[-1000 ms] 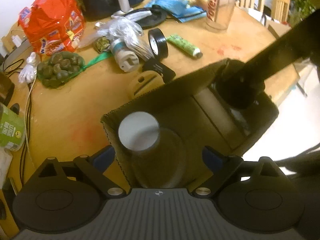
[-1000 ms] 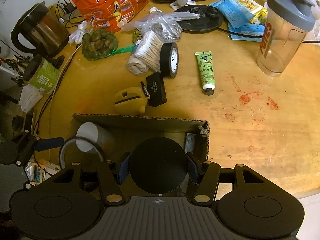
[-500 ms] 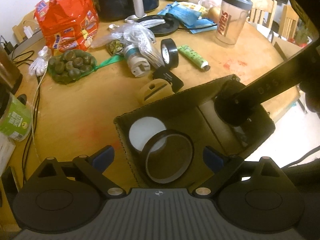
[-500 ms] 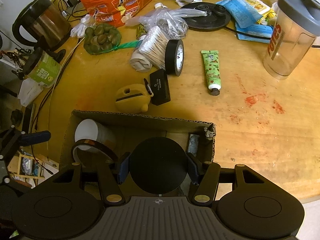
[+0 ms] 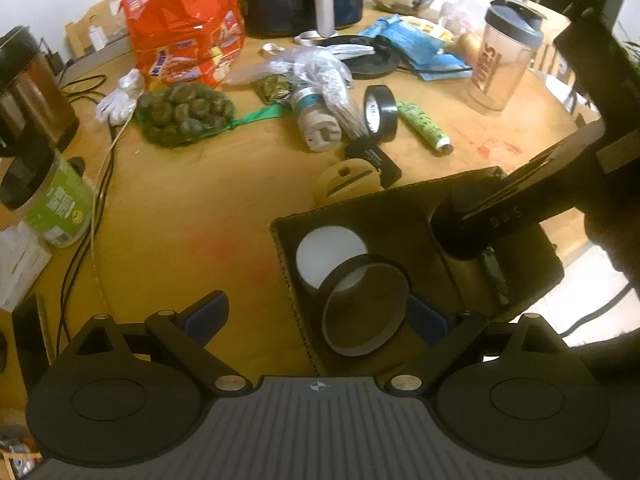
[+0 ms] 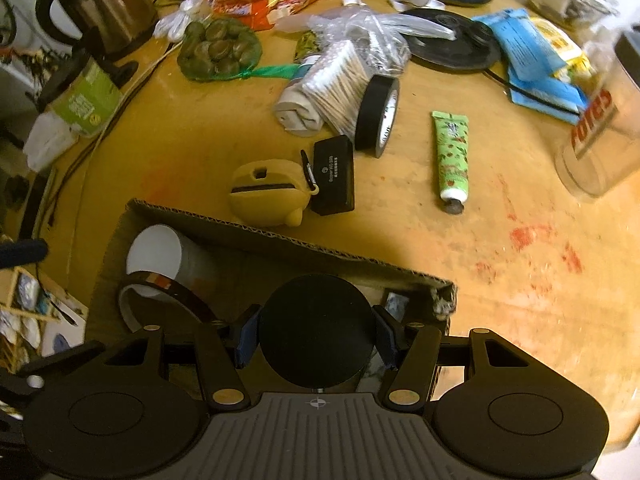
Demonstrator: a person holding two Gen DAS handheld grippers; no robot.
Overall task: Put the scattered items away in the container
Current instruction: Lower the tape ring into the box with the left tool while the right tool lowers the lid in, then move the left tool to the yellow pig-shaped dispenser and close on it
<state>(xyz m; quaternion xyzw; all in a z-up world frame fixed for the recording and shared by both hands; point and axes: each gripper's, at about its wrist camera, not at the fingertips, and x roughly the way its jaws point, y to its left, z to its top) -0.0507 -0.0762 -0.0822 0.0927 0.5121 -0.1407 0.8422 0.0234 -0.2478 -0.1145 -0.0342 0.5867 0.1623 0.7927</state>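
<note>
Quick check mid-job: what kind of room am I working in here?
Most likely a home kitchen or dining area: a wooden table cluttered with an electric kettle, an orange snack bag and a shaker bottle.

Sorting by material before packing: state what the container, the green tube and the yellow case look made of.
Container: corrugated cardboard, matte brown; fluting shows along its cut top edge.
Green tube: probably soft plastic or laminate, slightly glossy printed skin, flat crimped end, dark cap.
Yellow case: likely silicone or rubber, matte, with rounded moulded edges; hard to confirm from the look alone.
</note>
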